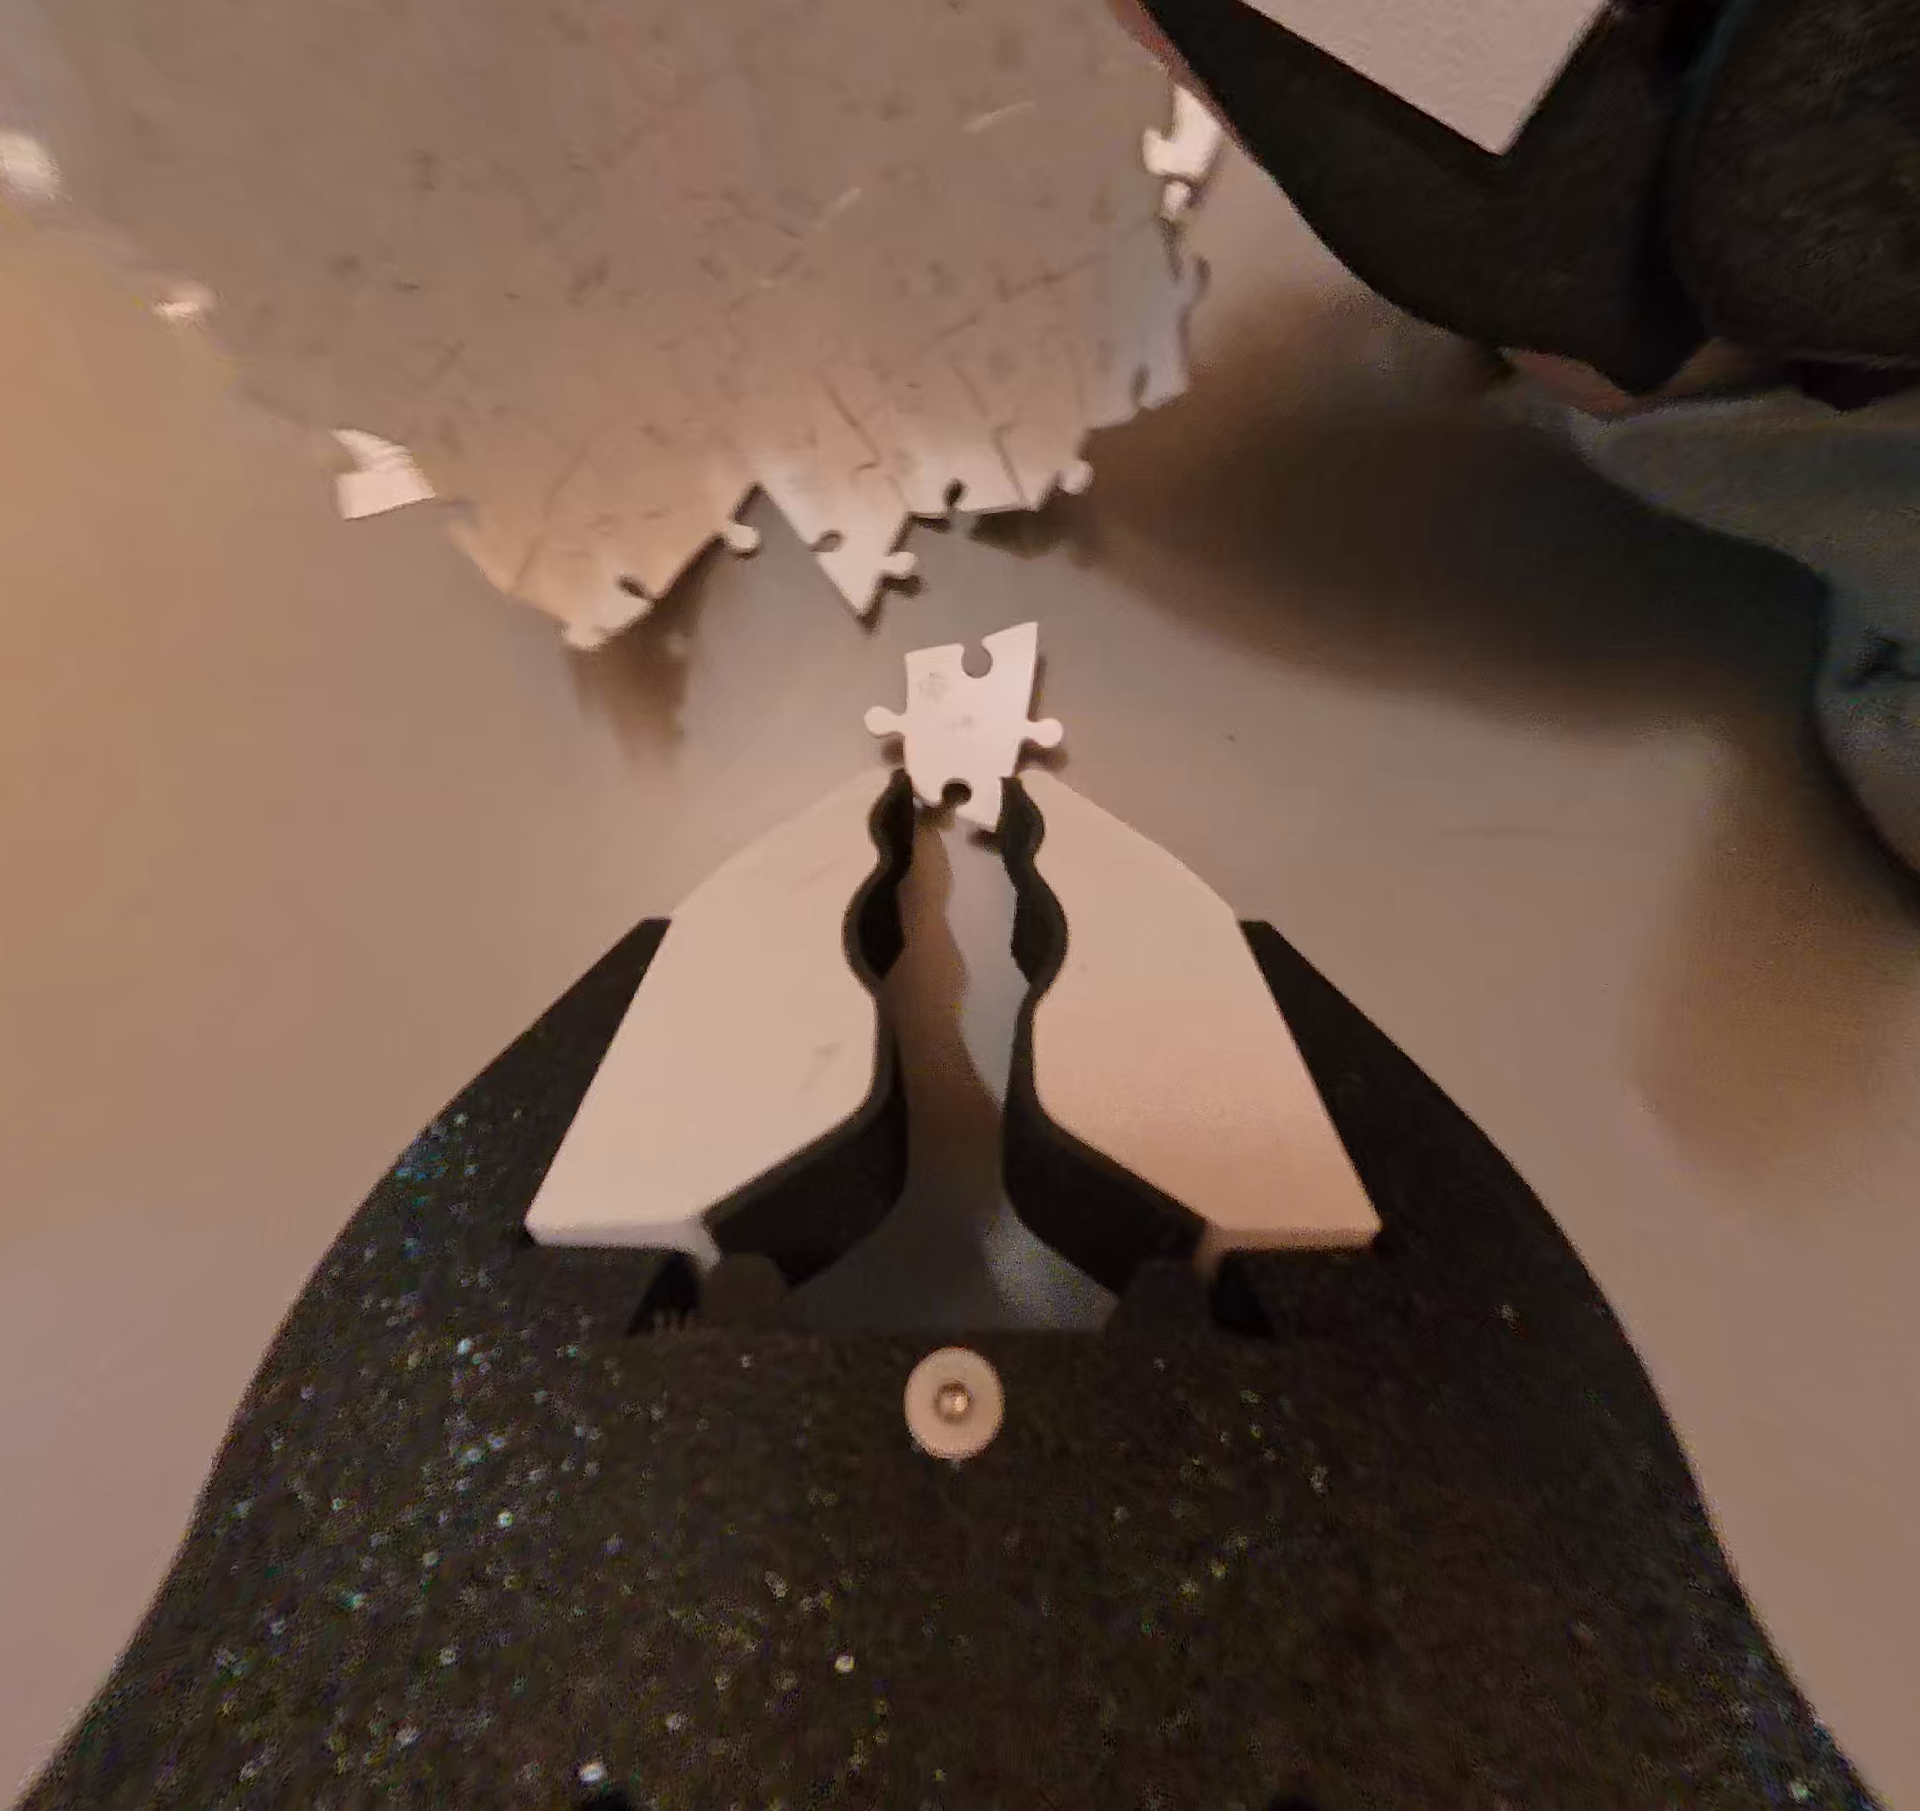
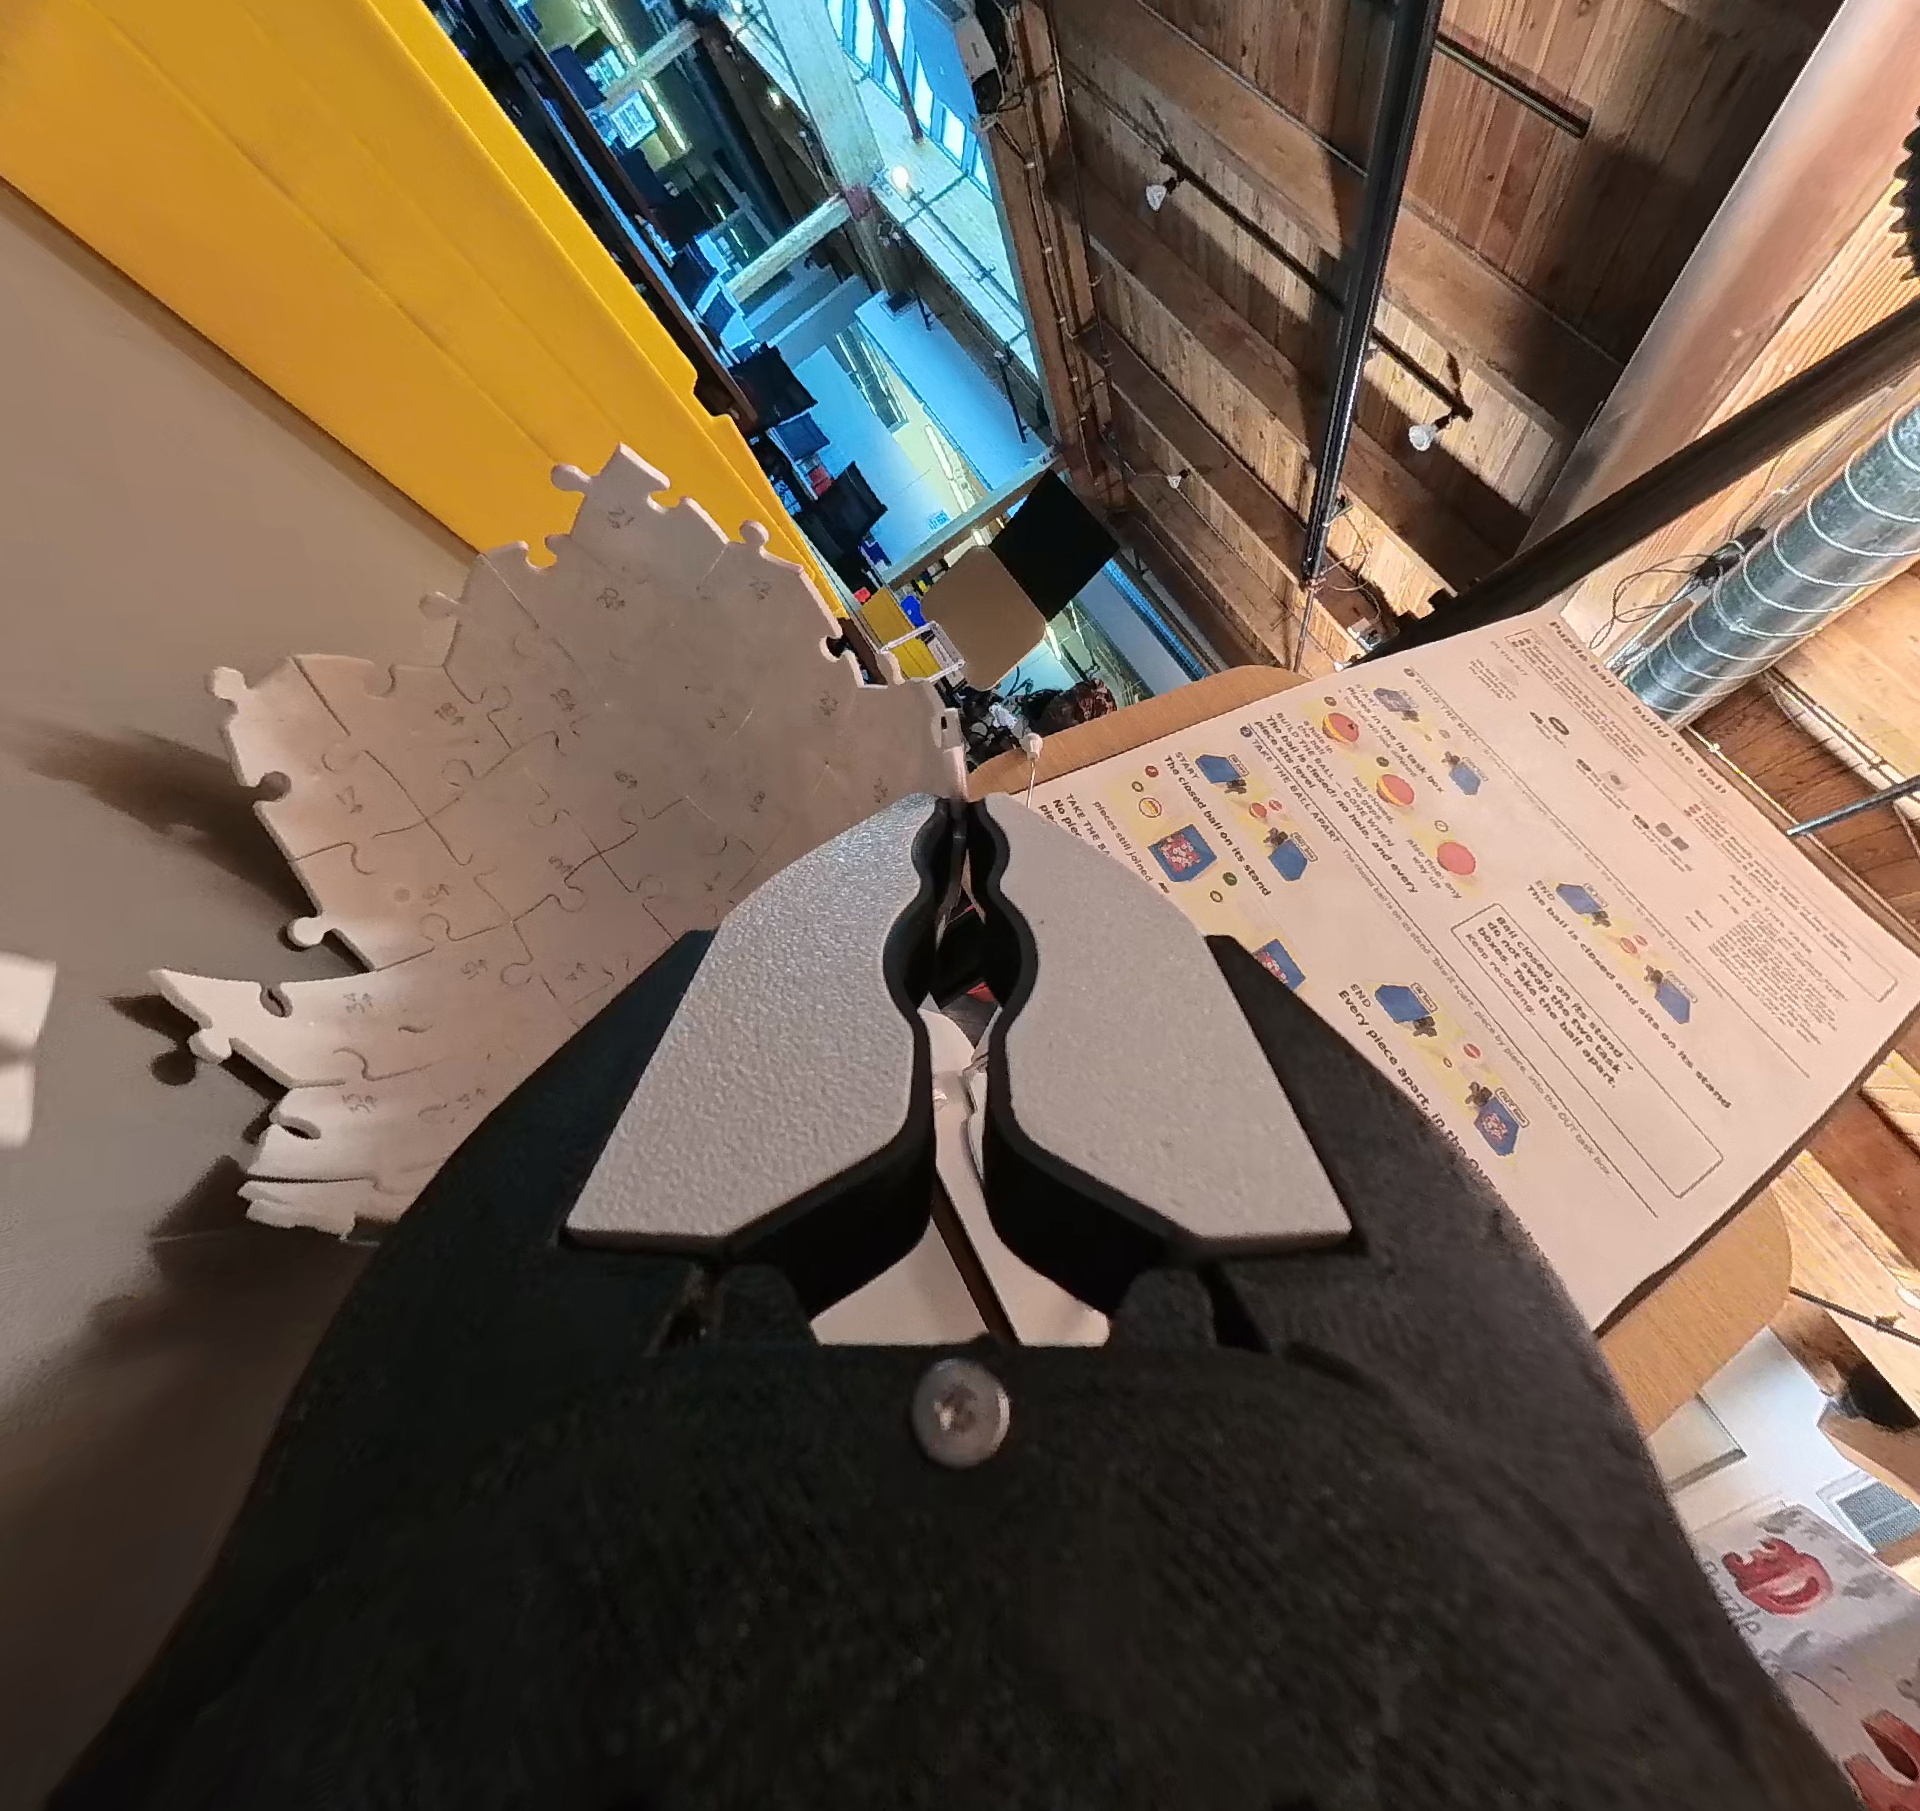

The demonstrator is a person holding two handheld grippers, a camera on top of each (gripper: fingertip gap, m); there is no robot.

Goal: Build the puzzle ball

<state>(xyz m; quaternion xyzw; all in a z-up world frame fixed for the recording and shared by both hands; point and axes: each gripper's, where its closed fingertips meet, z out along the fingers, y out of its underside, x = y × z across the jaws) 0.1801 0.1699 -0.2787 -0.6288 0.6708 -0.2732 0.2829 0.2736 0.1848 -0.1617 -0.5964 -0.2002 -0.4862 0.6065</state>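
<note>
My left gripper (image 1: 961,790) is shut on a single white puzzle piece (image 1: 966,717), pinched at its lower end and held upright over the grey table. Just beyond it hangs the jagged lower edge of the partly built white puzzle ball (image 1: 644,234), a short gap away from the piece. My right gripper (image 2: 961,811) is shut on the rim of that curved ball section (image 2: 540,826), whose numbered inner face shows to its left. The right gripper's black body (image 1: 1403,172) also shows in the left wrist view at the upper right.
A grey cloth (image 1: 1787,556) lies at the right of the table. Loose white pieces (image 1: 379,478) lie under the ball's edge. In the right wrist view a printed instruction sheet (image 2: 1507,909) on a board stands to the right and yellow panels (image 2: 343,234) to the left. Some 15 centimetres of space lies between my two pairs of fingers.
</note>
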